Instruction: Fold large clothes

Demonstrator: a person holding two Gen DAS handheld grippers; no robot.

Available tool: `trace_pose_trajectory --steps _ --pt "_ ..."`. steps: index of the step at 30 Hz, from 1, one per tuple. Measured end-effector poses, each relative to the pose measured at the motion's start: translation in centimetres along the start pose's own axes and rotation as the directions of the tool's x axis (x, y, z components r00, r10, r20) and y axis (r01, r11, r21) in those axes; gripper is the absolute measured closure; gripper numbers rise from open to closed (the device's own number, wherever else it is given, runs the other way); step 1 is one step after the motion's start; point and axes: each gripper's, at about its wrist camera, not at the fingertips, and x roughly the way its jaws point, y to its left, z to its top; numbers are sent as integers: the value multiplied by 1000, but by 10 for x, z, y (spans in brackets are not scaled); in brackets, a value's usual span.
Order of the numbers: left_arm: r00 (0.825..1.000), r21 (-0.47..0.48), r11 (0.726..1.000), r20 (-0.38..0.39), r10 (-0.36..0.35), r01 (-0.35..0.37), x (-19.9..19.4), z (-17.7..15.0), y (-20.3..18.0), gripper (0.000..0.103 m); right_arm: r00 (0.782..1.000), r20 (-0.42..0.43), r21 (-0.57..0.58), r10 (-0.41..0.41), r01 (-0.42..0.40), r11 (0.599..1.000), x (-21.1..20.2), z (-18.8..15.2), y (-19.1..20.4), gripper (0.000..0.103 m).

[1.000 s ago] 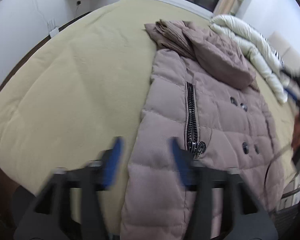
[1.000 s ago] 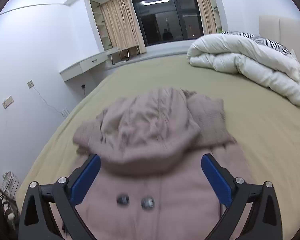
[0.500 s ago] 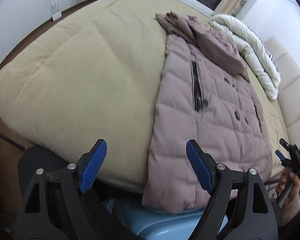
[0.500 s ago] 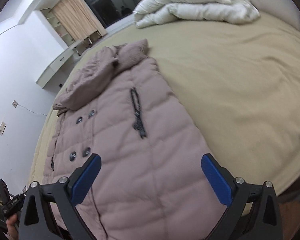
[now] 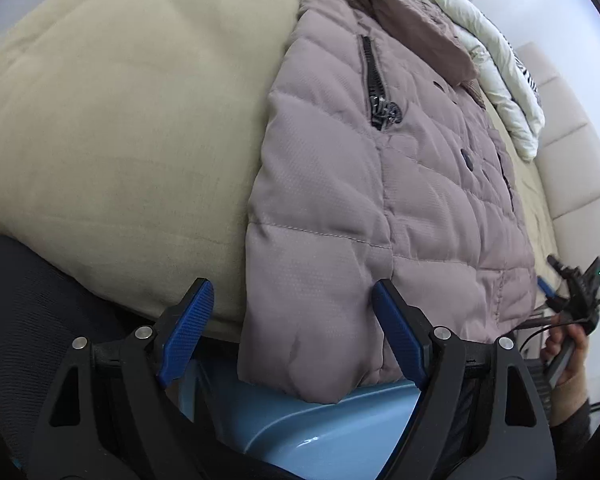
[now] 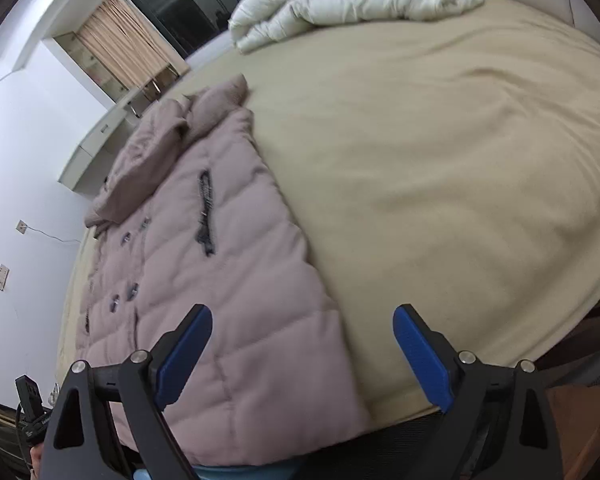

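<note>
One puffer coat (image 5: pixel 380 184) flat on one bed (image 5: pixel 120 120); one white duvet (image 6: pixel 352 0). Left gripper (image 5: pixel 290 330) jaws apart; right gripper (image 6: pixel 304 356) jaws apart, just been closing slightly, nothing clamped.

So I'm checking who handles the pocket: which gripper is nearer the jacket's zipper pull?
Left. The left gripper is at the hem corner below the zipper pull; the right gripper is at the opposite corner.

Both wrist views look steeply down from the bed's (image 5: pixel 100 120) near edge, sharing the coat's (image 6: pixel 240 300) hem close up.
</note>
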Motion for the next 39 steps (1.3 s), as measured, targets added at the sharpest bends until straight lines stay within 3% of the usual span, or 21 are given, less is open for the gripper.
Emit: trace_pose_trajectory --steps 2,6,8,10,12,13,17,19,21,24,27,30,35,39 --pt "1000 -25 999 -4 -20 20 3 -1 4 24 998 -60 21 -15 16 1000 9 0 -11 10" --pt "999 -16 999 -23 -37 37 12 -1 -1 34 982 -178 37 65 -59 998 30 -8 -21 17" --pt "999 -18 999 -31 -38 37 16 -1 -3 34 980 -184 18 80 -78 997 33 -13 -21 18" --pt "998 -29 998 -44 -48 47 19 -1 -4 34 975 -186 37 122 -117 992 33 -14 -24 26" --pt "997 -36 998 -55 -58 56 22 -2 -5 34 955 -204 82 216 -204 976 34 -15 -28 45" --pt "996 -42 997 -58 -62 60 24 -3 -5 34 941 -220 93 257 -242 966 36 -18 -28 46" --pt "994 -74 994 -61 -86 81 29 -5 -4 34 925 -232 112 300 -281 953 45 -23 -34 46" --pt "994 -61 995 -60 -87 83 30 -6 -6 44 920 -225 151 319 -291 945 48 -19 -35 48" --pt "991 -51 993 -70 -112 109 30 -6 -8 72 926 -233 105 297 -279 954 46 -18 -24 70" --pt "985 -77 985 -63 -159 154 27 -5 -11 90 939 -221 40 262 -260 965 41 -18 -8 89" --pt "981 -77 981 -60 -185 180 19 -1 -13 95 958 -179 -4 223 -227 974 30 -22 7 93" --pt "981 -10 982 -43 -191 191 2 2 -19 97 967 -136 -16 214 -218 976 14 -26 14 95" --pt "989 138 979 -42 -143 148 -30 2 -42 98 973 -91 -67 214 -220 973 -23 -37 30 96" --pt "991 234 967 -109 -79 103 -43 -4 -49 98 967 -104 -77 233 -241 967 -46 -51 37 96"
